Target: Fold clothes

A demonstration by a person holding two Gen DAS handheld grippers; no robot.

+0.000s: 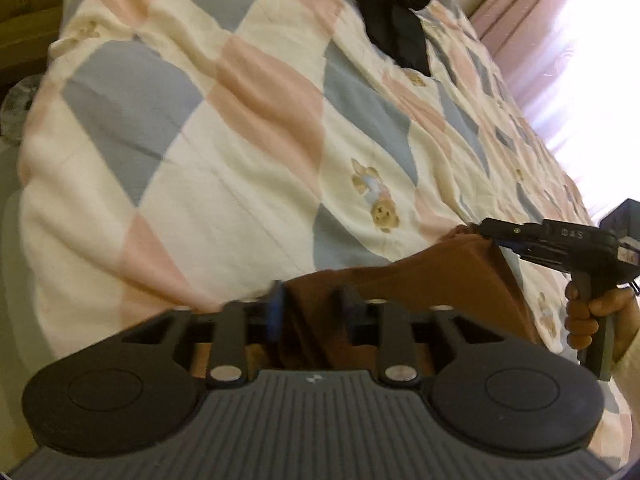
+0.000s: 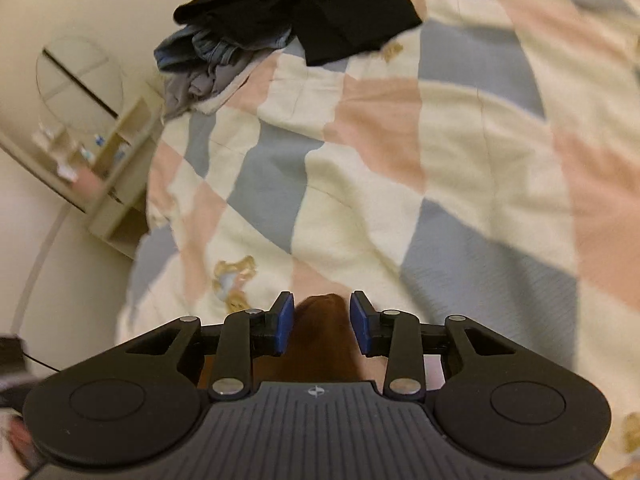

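A brown garment (image 1: 420,280) stretches taut above the bed between my two grippers. In the left wrist view, my left gripper (image 1: 312,308) is shut on one bunched end of it at the bottom centre. My right gripper (image 1: 486,229) comes in from the right, held by a hand (image 1: 592,312), and its tip pinches the garment's other end. In the right wrist view, the right gripper (image 2: 322,326) has a fold of the brown garment (image 2: 320,344) filling the gap between its blue pads (image 2: 285,326). Most of the garment hangs hidden below the gripper bodies.
A quilt (image 1: 240,160) in cream, pink and blue-grey squares with bear prints covers the bed. A pile of black clothes (image 2: 320,4) and grey-blue clothes (image 2: 208,64) lies at its far end. A cream shelf unit (image 2: 116,184) stands beside the bed, and a pink curtain (image 1: 540,40) hangs opposite.
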